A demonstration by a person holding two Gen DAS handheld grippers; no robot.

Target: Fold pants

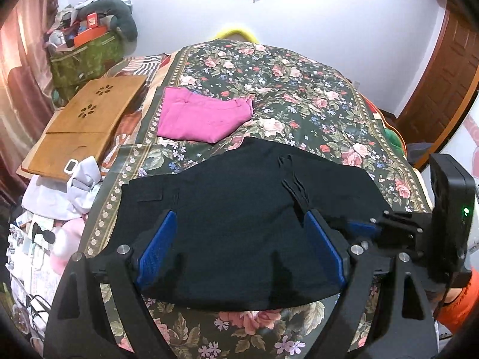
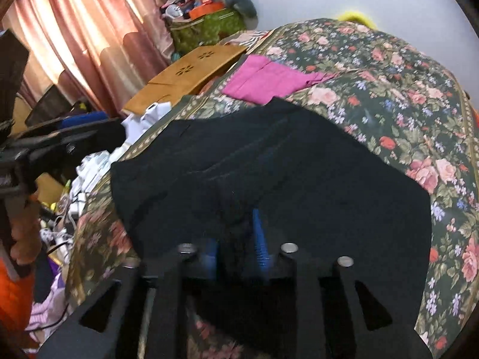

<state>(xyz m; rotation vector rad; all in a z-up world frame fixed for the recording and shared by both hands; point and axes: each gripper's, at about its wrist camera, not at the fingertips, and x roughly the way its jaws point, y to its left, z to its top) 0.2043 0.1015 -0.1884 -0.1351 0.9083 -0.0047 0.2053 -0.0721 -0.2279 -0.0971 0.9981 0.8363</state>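
Left wrist view: black pants [image 1: 239, 209] lie partly folded on the bed [image 1: 314, 95], left hand-held gripper [image 1: 239, 239] released, right hand-held gripper [image 2: 236, 239] parted, more folds left.

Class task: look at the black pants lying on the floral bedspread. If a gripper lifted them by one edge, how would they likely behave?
The black fabric pants would probably droop limply: they already follow the floral bedspread. Their stacked layers would likely slide apart. The loose drawstring would probably dangle.
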